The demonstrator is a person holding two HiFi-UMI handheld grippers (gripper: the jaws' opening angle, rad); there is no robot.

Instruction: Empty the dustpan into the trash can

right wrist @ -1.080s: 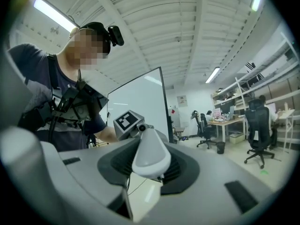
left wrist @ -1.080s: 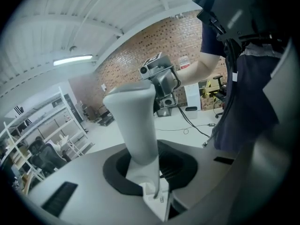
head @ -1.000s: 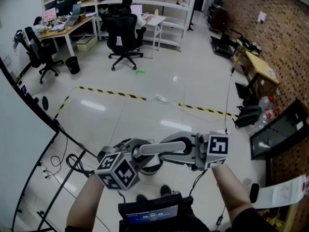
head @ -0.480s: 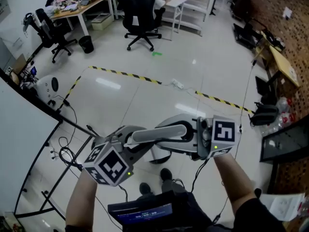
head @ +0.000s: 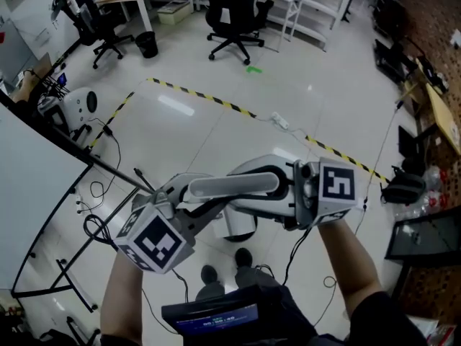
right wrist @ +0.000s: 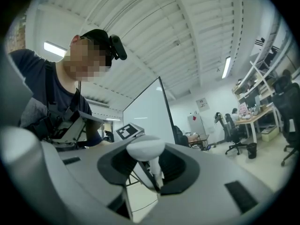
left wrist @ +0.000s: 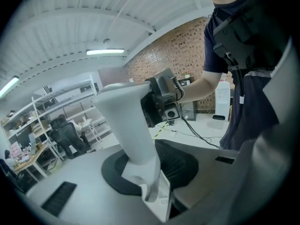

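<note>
- The dustpan handle point(left wrist: 126, 121) isn't resting on anything. It's held in the air between the two claws, over the floor point(head: 216, 121), right in front of the person's shoes point(head: 243, 258).
- Its long axis runs side to side across the body, climbing slightly toward the person's right.
- The left gripper point(head: 191, 199) has just been easing its jaws apart a little. The handle sits between them and the pads look to be on it, so I'd call it a loosened pinch.
- The right gripper point(head: 256, 192) is clamped on the rounded far end of the handle. Its own view looks straight down the shaft.
- Both forearms come up from the bottom edge of the head view. The claws face each other, the left one dipped a bit and the right one about level.
- There's a white thing with a dark rim point(head: 238, 228) just under the handle. It could be the pan or a can, I honestly can't tell.
- The only obvious bin is a small black one point(head: 146, 44) by the desks, well away toward the far left corner of the floor. If that's the target it's on the left hand's side, and my guess is a walk, then a tip.
</note>
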